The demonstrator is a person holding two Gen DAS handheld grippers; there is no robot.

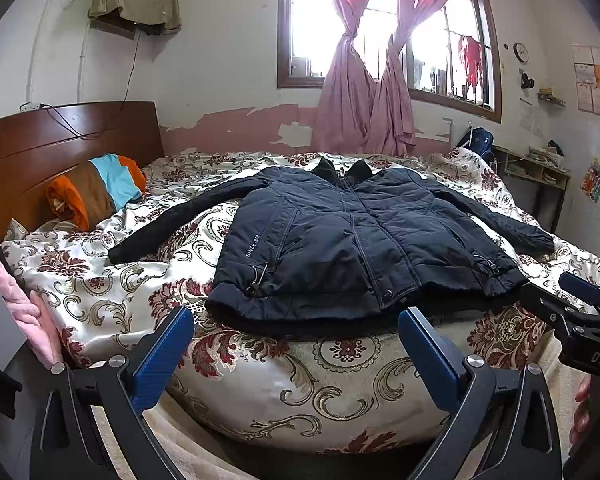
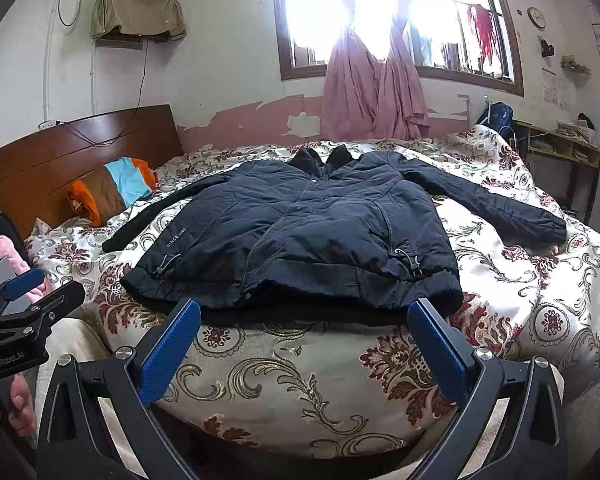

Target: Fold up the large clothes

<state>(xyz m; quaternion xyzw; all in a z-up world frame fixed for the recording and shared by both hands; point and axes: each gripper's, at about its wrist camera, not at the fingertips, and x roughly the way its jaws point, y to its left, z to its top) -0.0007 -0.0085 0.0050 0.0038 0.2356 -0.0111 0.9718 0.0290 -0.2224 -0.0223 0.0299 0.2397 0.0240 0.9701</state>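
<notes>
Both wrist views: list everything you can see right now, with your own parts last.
jacket: one, dark navy, spread flat face-up on the bed, sleeves out to both sides, hem toward the cameras
bedspread: one, cream with maroon and gold floral print, covering the bed
pillow: one, orange, brown and light blue stripes, against the headboard
headboard: one, brown wood, far left
curtains: pink, knotted, at the window behind the bed
wall clock: one, right of the window
backpack: one, blue, by the shelf at far right
pink fabric: at left edge
left tool: blue pads, open, short of the hem
right tool: blue pads, open, short of the hem
</notes>
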